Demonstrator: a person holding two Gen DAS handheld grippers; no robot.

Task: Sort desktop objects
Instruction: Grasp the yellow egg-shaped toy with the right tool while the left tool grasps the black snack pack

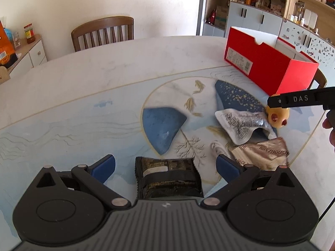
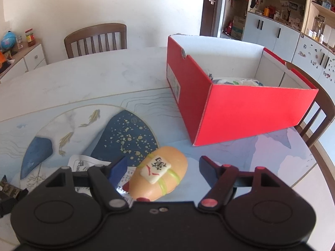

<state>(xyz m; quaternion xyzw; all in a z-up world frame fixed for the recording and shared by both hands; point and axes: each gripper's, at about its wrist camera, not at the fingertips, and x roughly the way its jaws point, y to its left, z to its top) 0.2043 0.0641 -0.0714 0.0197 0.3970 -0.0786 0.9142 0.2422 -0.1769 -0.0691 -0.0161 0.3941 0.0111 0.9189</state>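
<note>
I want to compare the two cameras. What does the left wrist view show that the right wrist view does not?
Only the left wrist view: a shiny beige foil sachet and the whole dark foil packet between the open left gripper.
Only the right wrist view: crumpled items inside the red cardboard box, and the white tile on the orange oval toy.
Both: box, toy, white printed sachet, wooden chair.

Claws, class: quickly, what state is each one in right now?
Left claw: open, empty, dark packet between its fingers.
Right claw: open, empty, orange toy between its fingers.

Home dining room: table (image 1: pixel 104 73), chair (image 1: pixel 102 33), cupboards (image 2: pixel 270 31)
</note>
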